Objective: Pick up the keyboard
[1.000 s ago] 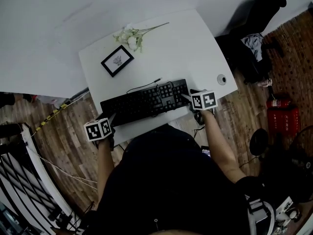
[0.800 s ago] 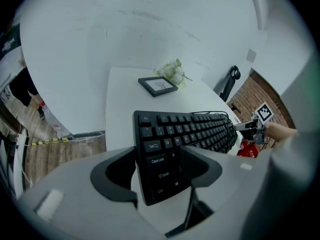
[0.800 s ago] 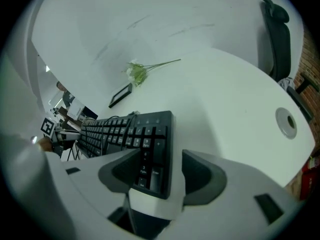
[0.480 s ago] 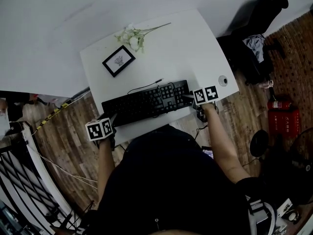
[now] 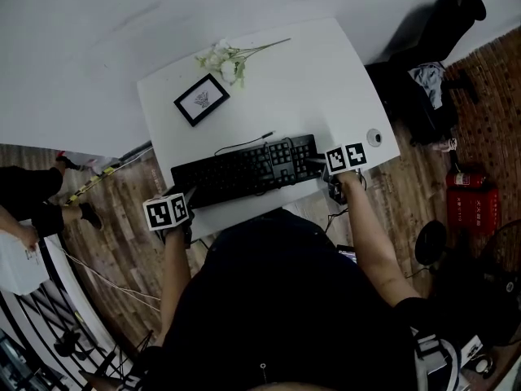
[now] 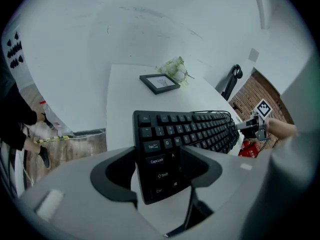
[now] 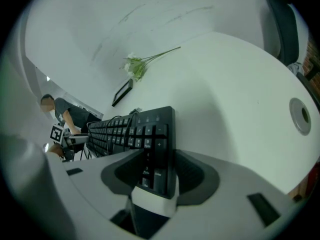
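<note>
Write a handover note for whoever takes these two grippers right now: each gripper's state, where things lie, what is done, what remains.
Left gripper: shut on the left end of the keyboard.
Right gripper: jaws have just been closing on the right end; they seem to press it now.
Keyboard: flat on the table, near its front edge, with the cable behind it.
Done: both ends taken.
To do: check the right grip, then lift both ends together, level.

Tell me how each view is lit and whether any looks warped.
Head view: dim, the person's torso nearly black against the bright white table. Left gripper view: fisheye, black corners, keyboard bowed. Right gripper view: same warp, evenly lit, no glare.
</note>
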Available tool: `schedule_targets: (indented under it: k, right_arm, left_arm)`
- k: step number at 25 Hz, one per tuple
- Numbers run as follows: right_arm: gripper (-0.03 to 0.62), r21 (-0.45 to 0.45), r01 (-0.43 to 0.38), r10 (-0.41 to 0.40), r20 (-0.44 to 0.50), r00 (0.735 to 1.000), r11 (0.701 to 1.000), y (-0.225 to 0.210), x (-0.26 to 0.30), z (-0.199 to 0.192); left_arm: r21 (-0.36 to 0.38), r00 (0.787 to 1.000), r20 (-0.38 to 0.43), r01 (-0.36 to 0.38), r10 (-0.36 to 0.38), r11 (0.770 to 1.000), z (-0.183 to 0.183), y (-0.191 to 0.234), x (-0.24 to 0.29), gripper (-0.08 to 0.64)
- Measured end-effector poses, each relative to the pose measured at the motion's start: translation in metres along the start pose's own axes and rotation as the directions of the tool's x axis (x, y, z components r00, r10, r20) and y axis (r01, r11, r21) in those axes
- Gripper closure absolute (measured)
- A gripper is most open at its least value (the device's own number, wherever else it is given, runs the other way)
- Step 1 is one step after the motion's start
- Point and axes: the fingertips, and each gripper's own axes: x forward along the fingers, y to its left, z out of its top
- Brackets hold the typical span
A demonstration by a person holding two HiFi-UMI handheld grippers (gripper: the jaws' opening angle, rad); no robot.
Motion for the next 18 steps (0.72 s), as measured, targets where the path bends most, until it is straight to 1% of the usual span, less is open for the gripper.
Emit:
schedule_targets:
  k: [7,13,16,18]
  right_arm:
    - [0.399,0.013,-0.016,0.016,-0.02,1.0,1.0,-0.001,0.001,-0.001]
    - [0.4,0.012,0.011,-0.01,-0.03,0.999,1.0,0.0,0.001,0.0]
    - [0.4,0.018,0.016,-0.015,-0.034,0.999,1.0,0.002,0.0,-0.001]
    - [0.4,0.015,0.015,-0.015,-0.019,1.0,1.0,0.005,-0.002,0.0]
  left_arm:
    - [-0.002,1.0,-0.005,0.001,-0.001,1.0,0.0,0.0,0.004,0.272]
    - [-0.019,1.0,-0.008,0.007,-0.007,1.0,0.0,0.002,0.007,0.272]
    - [-0.001,1.0,0.011,0.002,-0.002,1.0,0.007,0.003,0.004,0.273]
    - [0.022,1.0,0.031,-0.005,0.004,1.0,0.014,0.003,0.0,0.272]
